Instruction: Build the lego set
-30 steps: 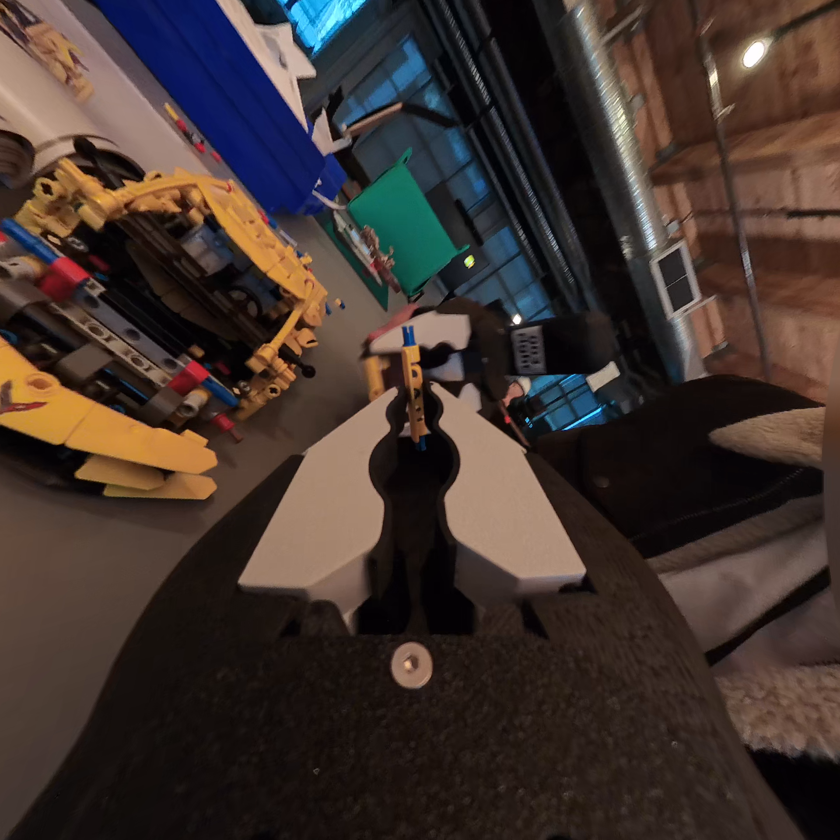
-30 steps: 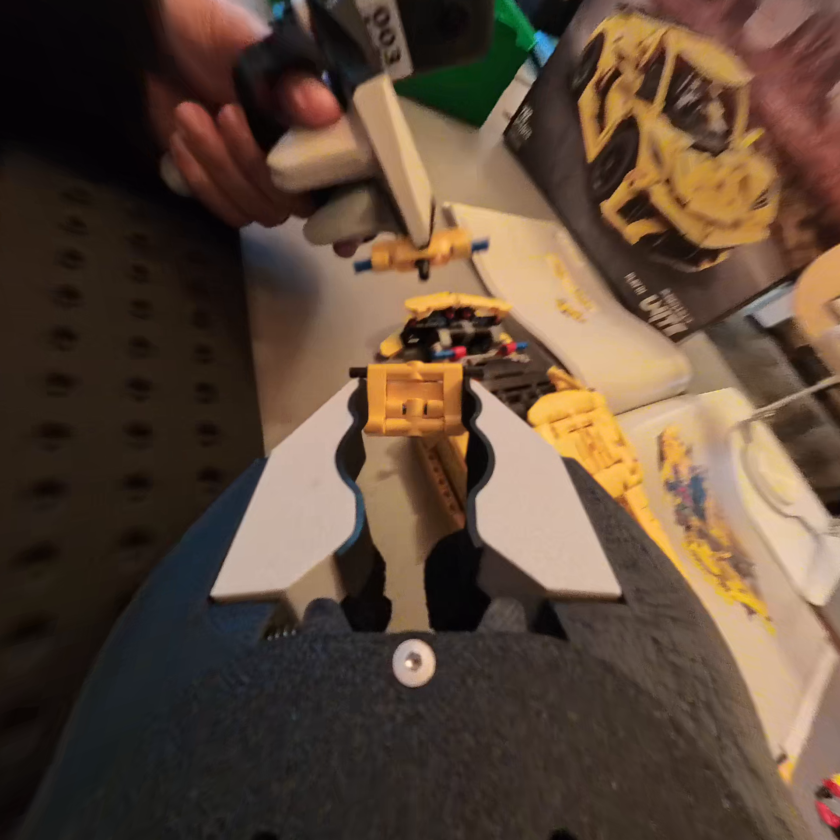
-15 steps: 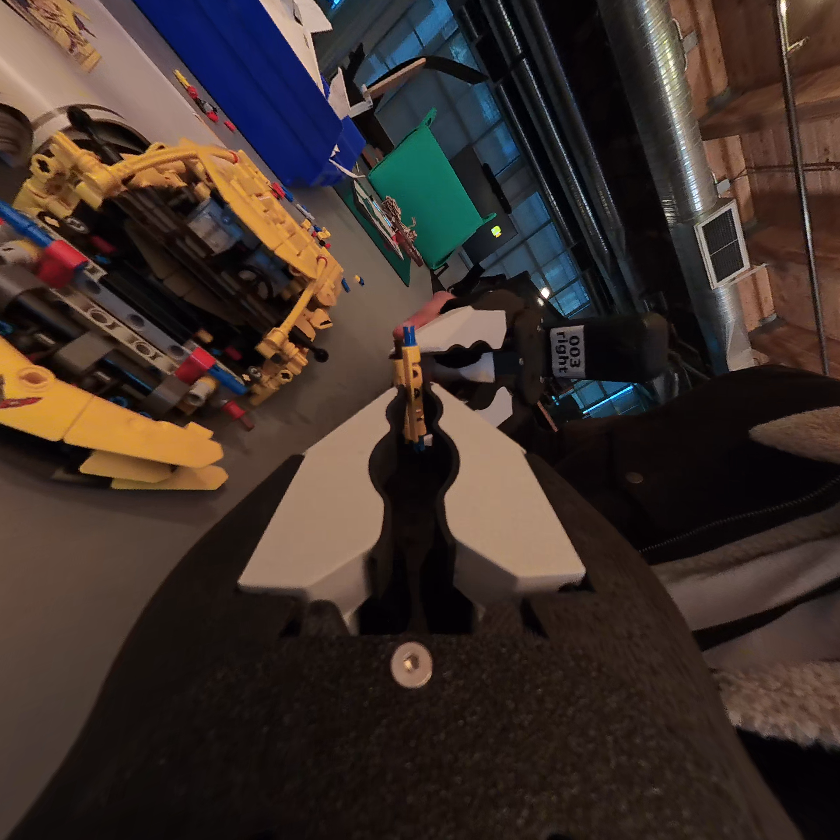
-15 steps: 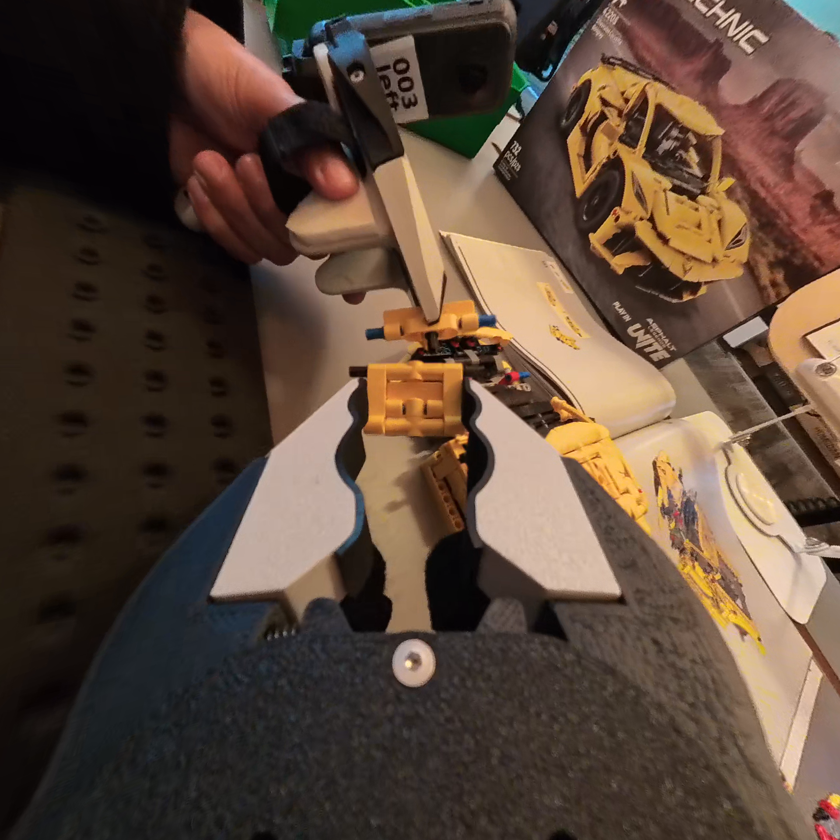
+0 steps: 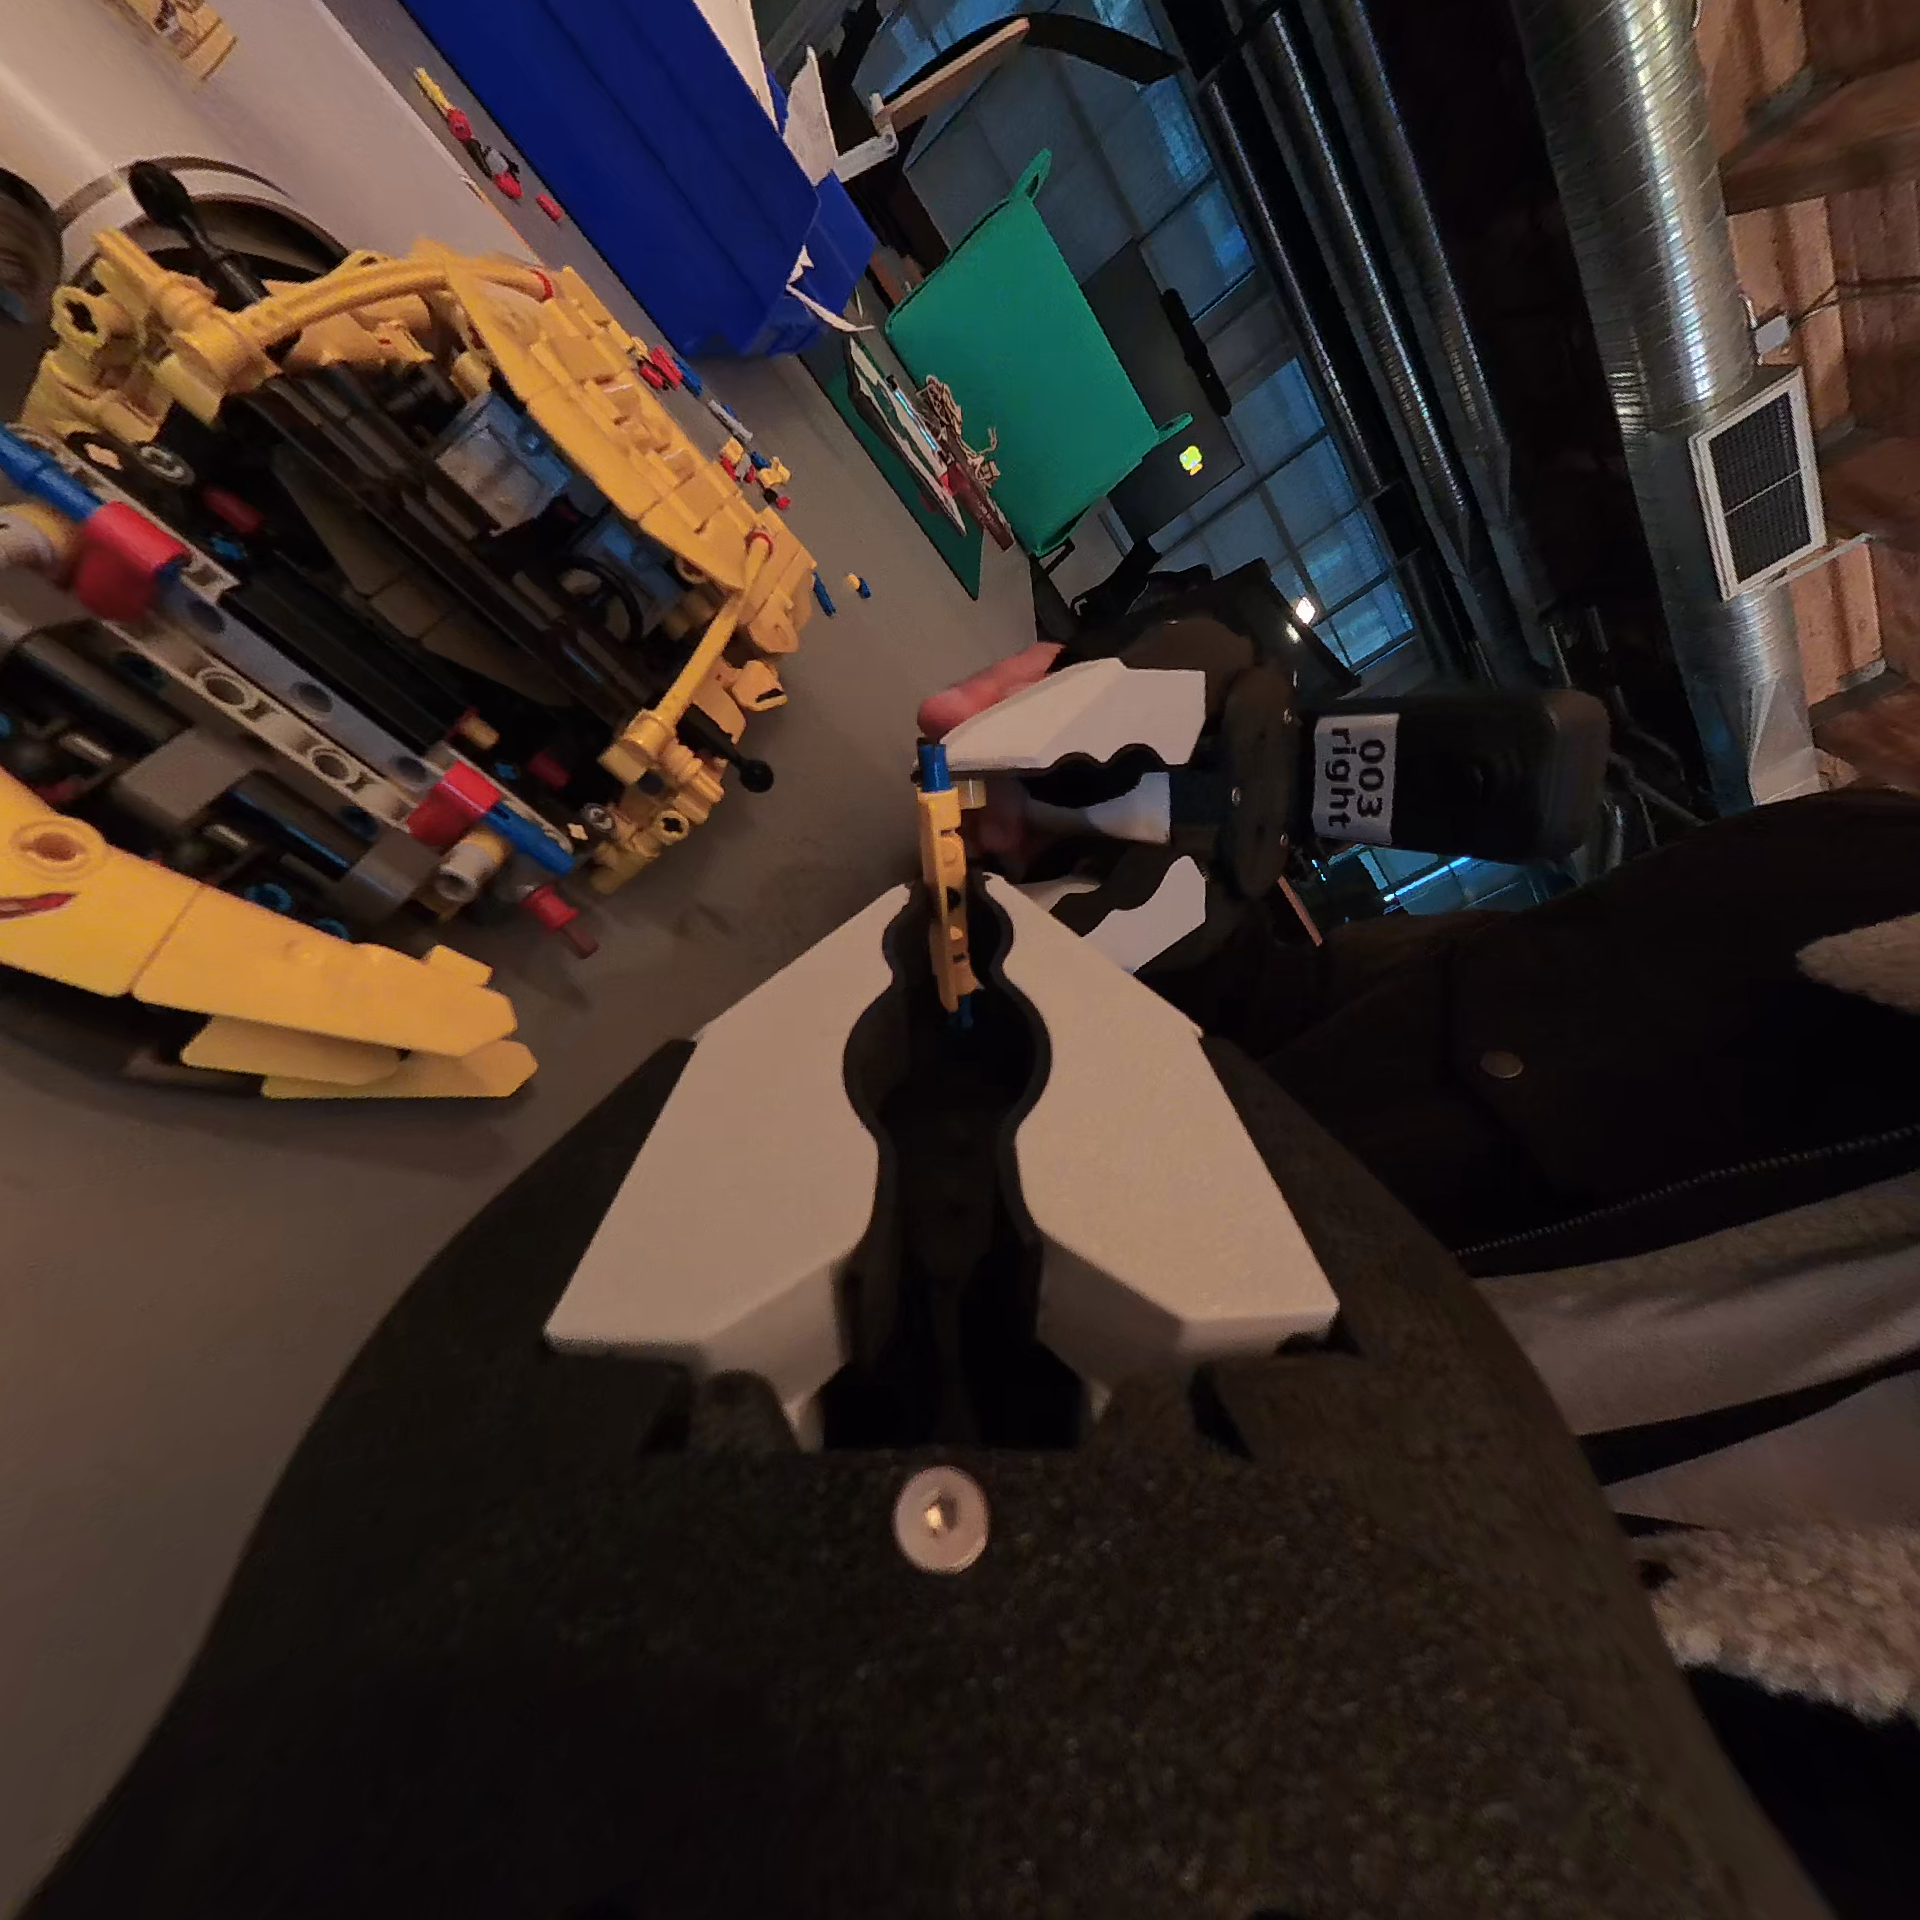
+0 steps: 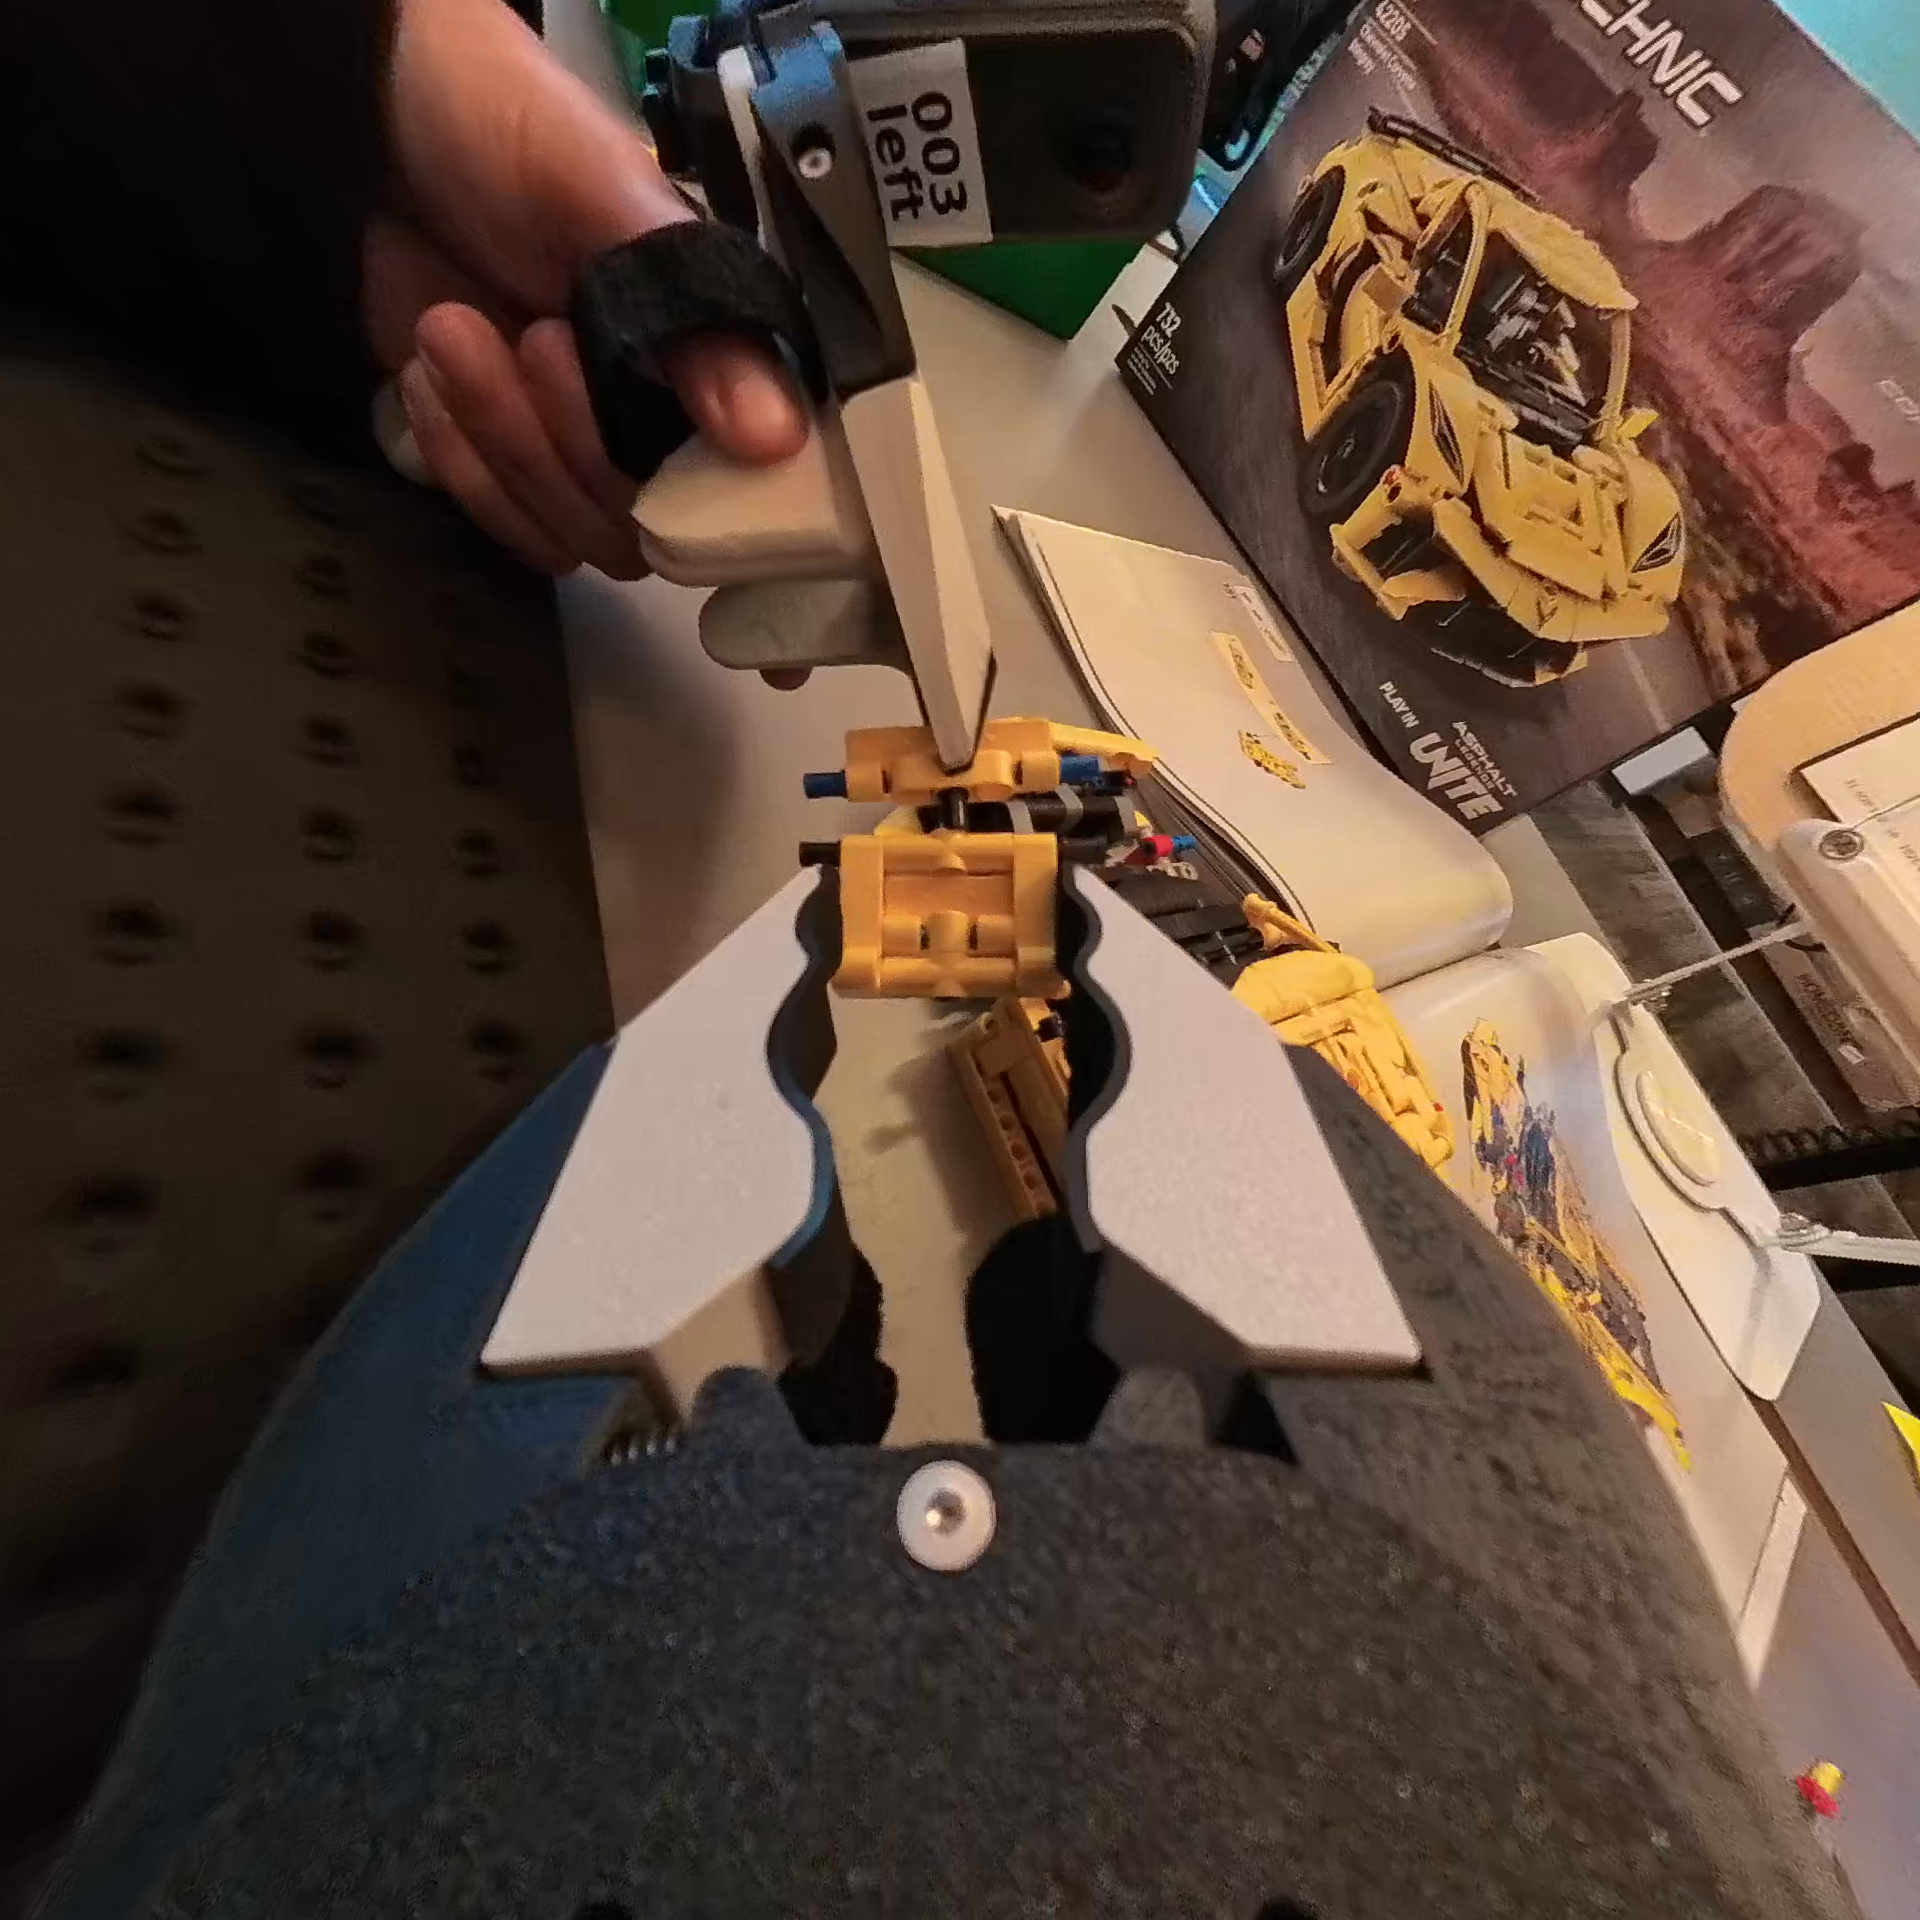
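A: Two tools loaded? 
B: Yes. Left tool (image 5: pixel 951 914) clamps thin yellow beam (image 5: pixel 948 883); right tool (image 6: pixel 945 914) grips yellow block (image 6: pixel 948 914), just below it.
A: Touching? 
B: Probably, blurred. Car (image 5: pixel 416 499) on desk (image 5: pixel 260 1195), far left.

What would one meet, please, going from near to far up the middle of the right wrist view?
right gripper → wide yellow block → slim yellow piece with blue pins → left gripper → hand
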